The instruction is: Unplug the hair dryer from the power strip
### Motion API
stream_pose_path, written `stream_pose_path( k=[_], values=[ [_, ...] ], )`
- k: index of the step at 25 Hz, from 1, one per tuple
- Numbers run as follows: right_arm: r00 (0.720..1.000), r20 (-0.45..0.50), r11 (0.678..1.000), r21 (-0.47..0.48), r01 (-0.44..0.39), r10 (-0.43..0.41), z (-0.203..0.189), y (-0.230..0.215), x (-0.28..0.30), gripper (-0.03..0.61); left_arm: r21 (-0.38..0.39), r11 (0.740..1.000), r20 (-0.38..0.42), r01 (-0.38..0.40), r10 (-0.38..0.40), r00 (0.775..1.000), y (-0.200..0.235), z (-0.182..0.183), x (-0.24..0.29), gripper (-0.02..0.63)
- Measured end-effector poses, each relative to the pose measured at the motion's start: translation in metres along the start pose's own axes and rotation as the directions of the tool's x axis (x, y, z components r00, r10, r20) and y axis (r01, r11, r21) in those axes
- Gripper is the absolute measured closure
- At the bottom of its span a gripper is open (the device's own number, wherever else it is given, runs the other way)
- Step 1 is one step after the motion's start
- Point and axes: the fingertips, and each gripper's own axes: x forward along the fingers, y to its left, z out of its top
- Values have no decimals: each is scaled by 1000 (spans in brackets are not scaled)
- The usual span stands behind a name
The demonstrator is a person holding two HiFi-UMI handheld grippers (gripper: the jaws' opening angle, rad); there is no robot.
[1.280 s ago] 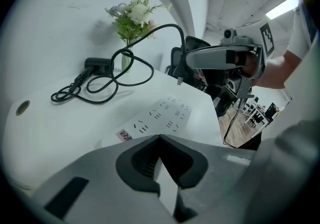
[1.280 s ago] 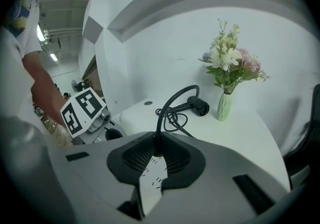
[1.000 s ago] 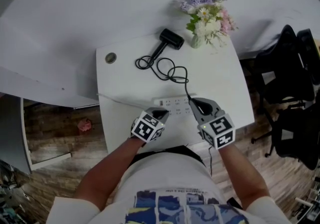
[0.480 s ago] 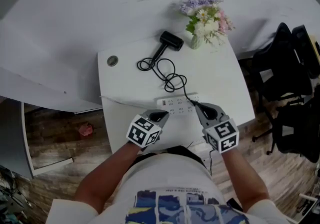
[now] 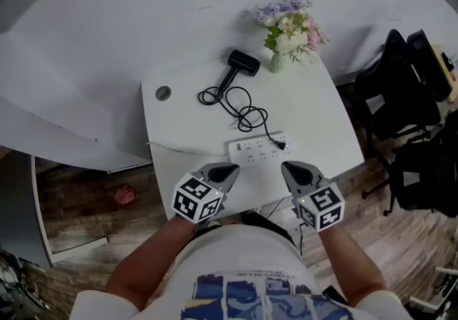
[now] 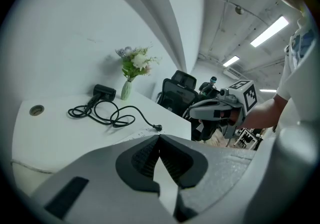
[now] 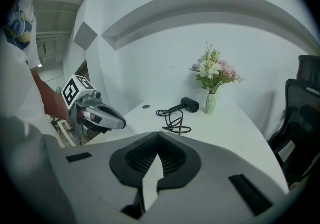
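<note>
The black hair dryer (image 5: 244, 62) lies at the back of the white table (image 5: 322, 118), and its cord (image 5: 240, 109) coils forward. The cord's plug (image 5: 282, 144) lies at the right end of the white power strip (image 5: 254, 149); in the left gripper view the plug (image 6: 156, 128) looks free on the surface. My left gripper (image 5: 230, 169) hangs shut and empty just in front of the strip's left half. My right gripper (image 5: 288, 167) is shut and empty too, a little in front of the plug. The dryer (image 7: 189, 104) also shows in the right gripper view.
A vase of flowers (image 5: 286, 32) stands at the table's back right, and a round cable hole (image 5: 164, 93) sits at the back left. Black office chairs (image 5: 401, 97) crowd the right side. Wooden floor (image 5: 93, 197) lies to the left below the table.
Both grippers have drawn back toward my body, off the power strip. The right gripper's tip, which was at the plug, now stands apart from it.
</note>
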Motion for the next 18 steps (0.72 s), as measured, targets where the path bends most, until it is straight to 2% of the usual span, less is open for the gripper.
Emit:
stream_pose_path(
  k=[11,18],
  values=[
    [999,37,999,46,29,-30,-11,62,-41,581,45,996,81,82,-85,993,-41,9,-67,611],
    [998,48,997,70,36,-40,-24,114,-65,581,70,990,104,120,-127,987,-65,-4,-115,611]
  ],
)
